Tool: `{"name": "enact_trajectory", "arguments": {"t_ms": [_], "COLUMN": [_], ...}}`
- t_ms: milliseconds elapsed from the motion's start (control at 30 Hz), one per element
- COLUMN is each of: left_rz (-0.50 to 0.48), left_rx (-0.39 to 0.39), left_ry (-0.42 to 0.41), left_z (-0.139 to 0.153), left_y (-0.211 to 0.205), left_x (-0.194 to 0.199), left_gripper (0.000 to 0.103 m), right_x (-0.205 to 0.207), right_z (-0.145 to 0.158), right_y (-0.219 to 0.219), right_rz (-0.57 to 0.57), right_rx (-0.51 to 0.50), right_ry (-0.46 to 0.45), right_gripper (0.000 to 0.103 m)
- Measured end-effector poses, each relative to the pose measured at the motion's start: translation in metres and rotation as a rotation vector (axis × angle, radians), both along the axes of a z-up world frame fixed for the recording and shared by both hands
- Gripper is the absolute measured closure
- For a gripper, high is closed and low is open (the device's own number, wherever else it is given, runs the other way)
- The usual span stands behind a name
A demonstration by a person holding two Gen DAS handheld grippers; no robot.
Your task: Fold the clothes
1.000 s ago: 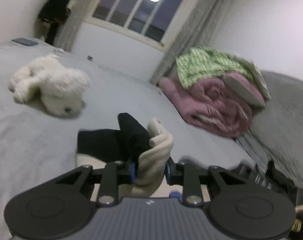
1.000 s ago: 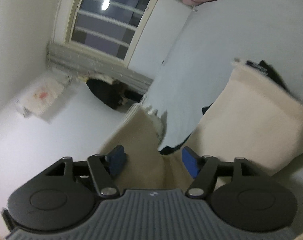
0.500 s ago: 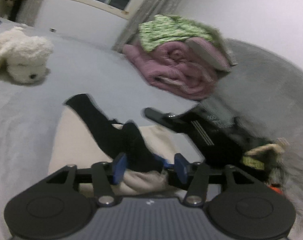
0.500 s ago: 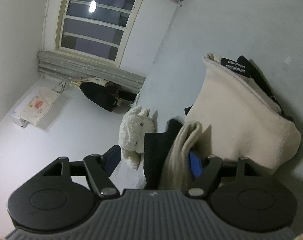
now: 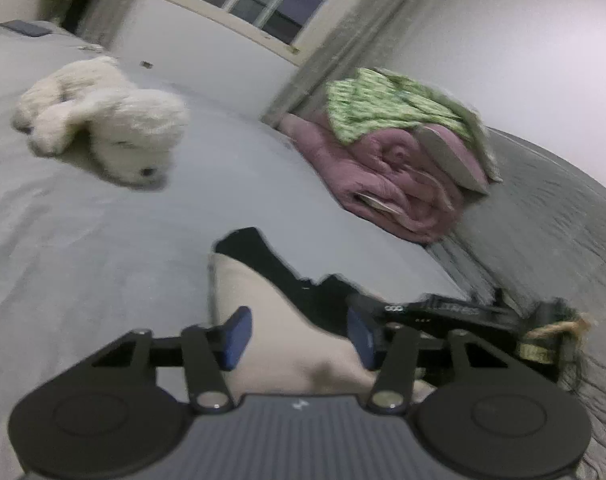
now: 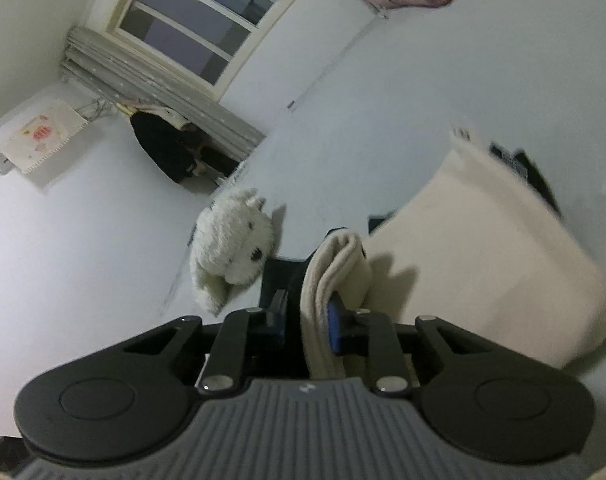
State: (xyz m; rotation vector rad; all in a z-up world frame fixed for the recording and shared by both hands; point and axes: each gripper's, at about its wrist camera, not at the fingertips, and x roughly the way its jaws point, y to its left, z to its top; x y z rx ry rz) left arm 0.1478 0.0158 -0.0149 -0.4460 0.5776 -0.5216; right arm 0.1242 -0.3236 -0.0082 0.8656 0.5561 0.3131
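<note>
Black label (image 6: 507,156) on garment (image 6: 483,264), lettering unreadable

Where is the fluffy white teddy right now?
In the left wrist view the white plush toy lies on the grey bed, upper left, apart from the cream and black garment and the pink rolled blanket.

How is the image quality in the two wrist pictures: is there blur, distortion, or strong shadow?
Left wrist view: dim light, fisheye bending of the window frame, motion blur on the plush toy and the pink quilt. Right wrist view: rolled sideways, sharper; the cream garment carries a dark shadow from the fold pinched in the right gripper; a ceiling lamp is reflected in the window.
</note>
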Motion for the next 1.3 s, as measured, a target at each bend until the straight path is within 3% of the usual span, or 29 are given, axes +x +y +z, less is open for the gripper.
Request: {"name": "enact_trajectory", "arguments": {"t_ms": [167, 467, 767, 833, 900, 967, 1233, 1267, 1300], "left_rz": [0.019, -0.034, -0.064, -0.061, -0.061, -0.063, -0.088, -0.092, -0.091], "left_rx": [-0.01, -0.009, -0.012, -0.047, -0.076, -0.098, -0.167, -0.177, -0.185], "left_ry": [0.035, 0.075, 0.104, 0.129, 0.156, 0.186, 0.232, 0.237, 0.242], "left_z": [-0.019, -0.035, -0.034, -0.035, -0.037, -0.042, -0.061, -0.062, -0.062], "left_y": [-0.006, -0.026, -0.033, -0.027, -0.024, -0.024, -0.043, -0.046, -0.049], "left_x": [0.019, 0.026, 0.036, 0.041, 0.046, 0.052, 0.053, 0.053, 0.053], "left_gripper": [0.066, 0.066, 0.052, 0.052, 0.053, 0.052, 0.052, 0.053, 0.06], "right_x": [0.002, 0.005, 0.003, -0.003, -0.007, -0.009, 0.003, 0.006, 0.008], "right_z": [0.013, -0.006, -0.031, -0.024, -0.019, -0.016, -0.031, -0.035, -0.039], "right_y": [-0.021, -0.052, -0.068, -0.072, -0.075, -0.076, -0.059, -0.058, -0.057], "right_rz": [-0.004, -0.036, -0.061, -0.081, -0.103, -0.112, -0.048, -0.045, -0.041], "right_rx": [-0.057, -0.125, -0.134, -0.133, -0.141, -0.138, -0.17, -0.157, -0.143], "right_ry": [-0.04, -0.039, -0.009, -0.025, -0.034, -0.037, 0.057, 0.071, 0.086], "right_gripper": [0.081, 0.081, 0.08, 0.066, 0.043, 0.036, 0.036, 0.042, 0.056]}}
